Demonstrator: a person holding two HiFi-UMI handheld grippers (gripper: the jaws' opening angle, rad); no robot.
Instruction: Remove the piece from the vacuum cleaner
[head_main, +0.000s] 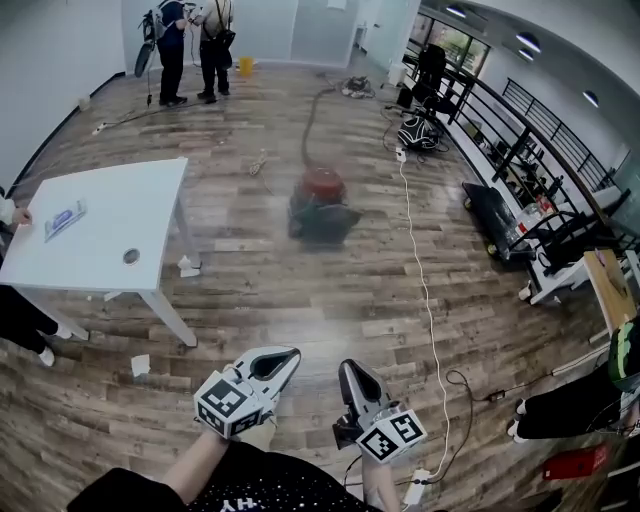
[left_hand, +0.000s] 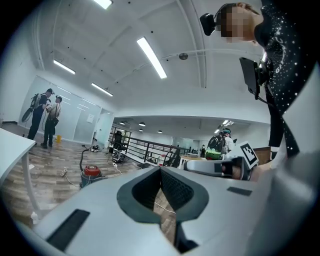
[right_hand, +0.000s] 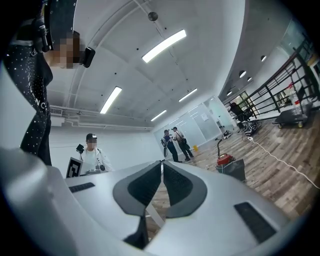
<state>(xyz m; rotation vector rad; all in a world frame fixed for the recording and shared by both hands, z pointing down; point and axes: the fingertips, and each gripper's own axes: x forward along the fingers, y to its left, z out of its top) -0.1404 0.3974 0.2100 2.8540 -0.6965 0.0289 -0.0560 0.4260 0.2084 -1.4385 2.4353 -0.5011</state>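
Observation:
A vacuum cleaner (head_main: 322, 204) with a red top and dark body stands on the wood floor in the middle of the room, its hose (head_main: 312, 120) trailing away toward the far end. It also shows small in the left gripper view (left_hand: 90, 174) and in the right gripper view (right_hand: 226, 163). My left gripper (head_main: 288, 356) and right gripper (head_main: 346, 370) are held low near my body, well short of the vacuum. Both are shut, jaws pressed together with nothing between them (left_hand: 160, 171) (right_hand: 162, 164).
A white table (head_main: 100, 228) stands to the left with a small blue item and a round object on it. A white cable (head_main: 418, 270) runs along the floor to the right. Black racks and equipment (head_main: 520, 190) line the right wall. Two people (head_main: 195, 45) stand at the far end.

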